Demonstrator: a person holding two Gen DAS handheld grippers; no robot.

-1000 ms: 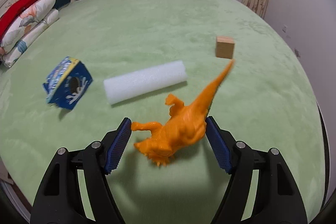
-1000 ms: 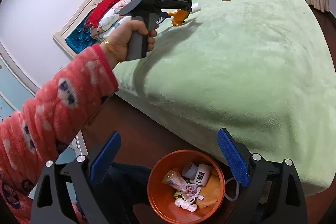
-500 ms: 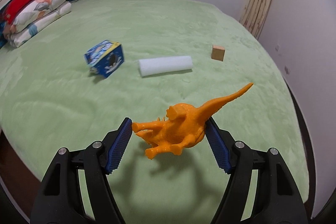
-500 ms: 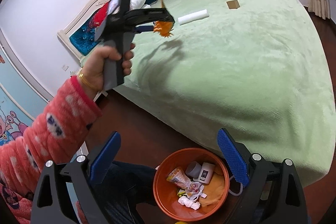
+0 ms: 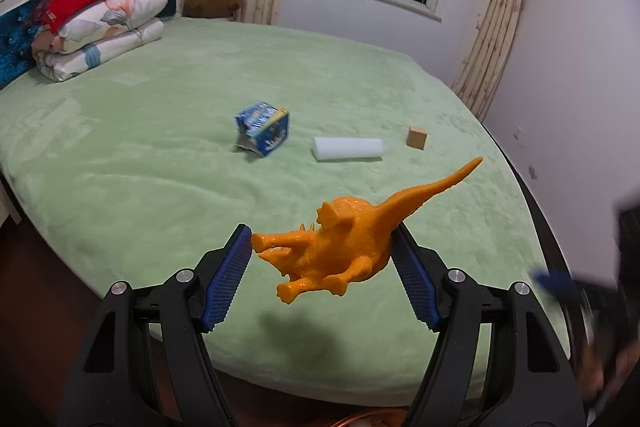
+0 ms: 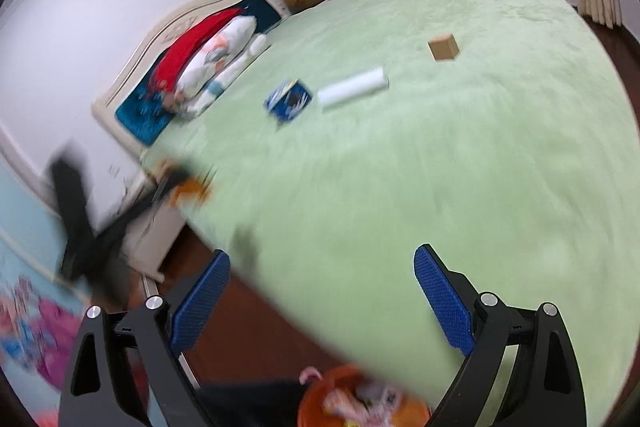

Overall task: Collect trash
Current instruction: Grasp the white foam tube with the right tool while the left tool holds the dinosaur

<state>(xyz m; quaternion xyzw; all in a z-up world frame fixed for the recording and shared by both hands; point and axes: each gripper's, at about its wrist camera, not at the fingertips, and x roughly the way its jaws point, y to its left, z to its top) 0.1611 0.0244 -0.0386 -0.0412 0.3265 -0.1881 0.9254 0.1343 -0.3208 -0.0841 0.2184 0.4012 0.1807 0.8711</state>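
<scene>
With our left gripper clamped on the orange dinosaur above the bed's edge and our right gripper wide and empty, we should keep the squeeze firm until over the orange bin

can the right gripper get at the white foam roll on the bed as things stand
Probably yes. The right gripper is open and holds nothing, and the white foam roll lies bare on the green bed ahead of it, apart from the blue box and wooden block.
</scene>
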